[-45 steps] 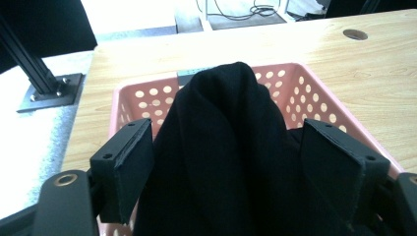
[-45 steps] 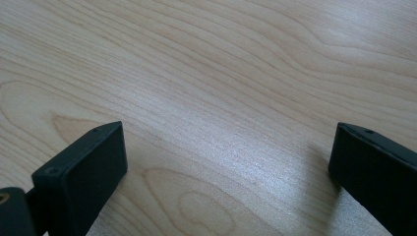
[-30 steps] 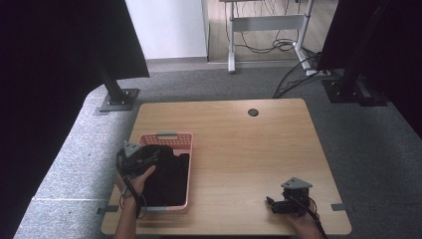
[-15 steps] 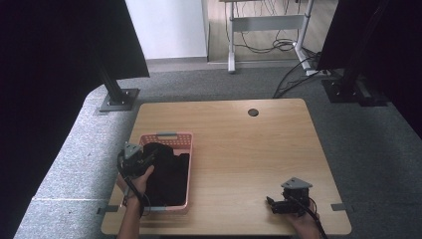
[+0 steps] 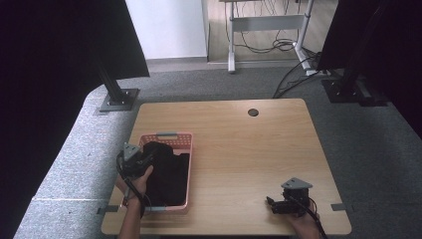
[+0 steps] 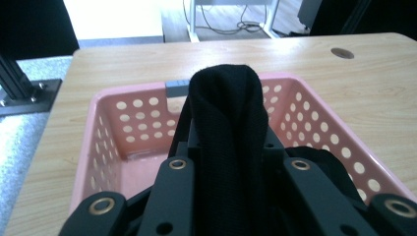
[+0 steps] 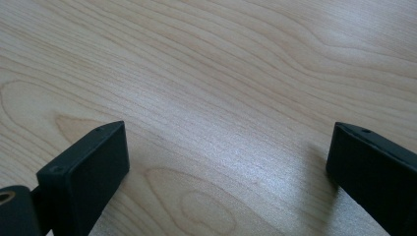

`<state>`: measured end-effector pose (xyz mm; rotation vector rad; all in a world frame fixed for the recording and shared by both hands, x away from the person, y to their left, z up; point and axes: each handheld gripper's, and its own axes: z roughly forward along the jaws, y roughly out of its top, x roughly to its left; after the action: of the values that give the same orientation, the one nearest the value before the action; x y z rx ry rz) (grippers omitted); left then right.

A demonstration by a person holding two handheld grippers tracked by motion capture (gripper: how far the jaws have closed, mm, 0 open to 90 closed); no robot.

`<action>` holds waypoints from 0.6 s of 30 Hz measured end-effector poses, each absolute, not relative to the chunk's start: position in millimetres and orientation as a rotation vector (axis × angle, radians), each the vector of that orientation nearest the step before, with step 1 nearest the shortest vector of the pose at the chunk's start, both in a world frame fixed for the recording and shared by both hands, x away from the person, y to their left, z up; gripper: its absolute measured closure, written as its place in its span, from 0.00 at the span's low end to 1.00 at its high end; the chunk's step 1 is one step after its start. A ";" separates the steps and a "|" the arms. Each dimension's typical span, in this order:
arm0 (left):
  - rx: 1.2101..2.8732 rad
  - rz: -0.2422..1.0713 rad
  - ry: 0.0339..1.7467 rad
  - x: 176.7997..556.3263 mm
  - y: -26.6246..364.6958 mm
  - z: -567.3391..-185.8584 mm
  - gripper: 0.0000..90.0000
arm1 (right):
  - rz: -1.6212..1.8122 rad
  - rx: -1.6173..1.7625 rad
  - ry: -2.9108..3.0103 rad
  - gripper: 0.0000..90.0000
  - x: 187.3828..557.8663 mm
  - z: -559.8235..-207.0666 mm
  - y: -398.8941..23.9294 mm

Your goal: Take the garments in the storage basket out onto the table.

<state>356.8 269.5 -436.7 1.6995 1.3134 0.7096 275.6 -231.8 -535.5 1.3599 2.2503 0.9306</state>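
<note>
At the lower left of the high view, the left hand-held gripper (image 5: 144,158) stood over the near-left part of the pink basket (image 5: 166,135), its jaws having just been closing and now pinched on a fold of the black garment (image 5: 169,174). The left gripper view showed why the cloth rose as it did — the garment (image 6: 227,128) was squeezed into an upright ridge between the two black jaws, its top humped above them, while the rest lay slack on the basket floor. The basket's perforated wall (image 6: 133,123) fenced the cloth in, so a grip from above was the ready way to take it. The basket rested on the bench (image 5: 249,149) near the left edge, within that hand's reach.

Toward the lower right of the frame, the right hand-held gripper (image 5: 276,205) lay on bare wood, well apart from the basket — its jaws spread wide with nothing between them, apparently parked until a second hold was called for.
</note>
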 end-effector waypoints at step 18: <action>1.622 0.784 1.206 337.5 263.7 -411.2 0.84 | 0.933 1.358 2.249 0.03 275.4 -535.4 -231.9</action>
<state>337.5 263.7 -411.2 1.6217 1.2060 0.7844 275.4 -231.9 -535.4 1.3582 2.2493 0.9335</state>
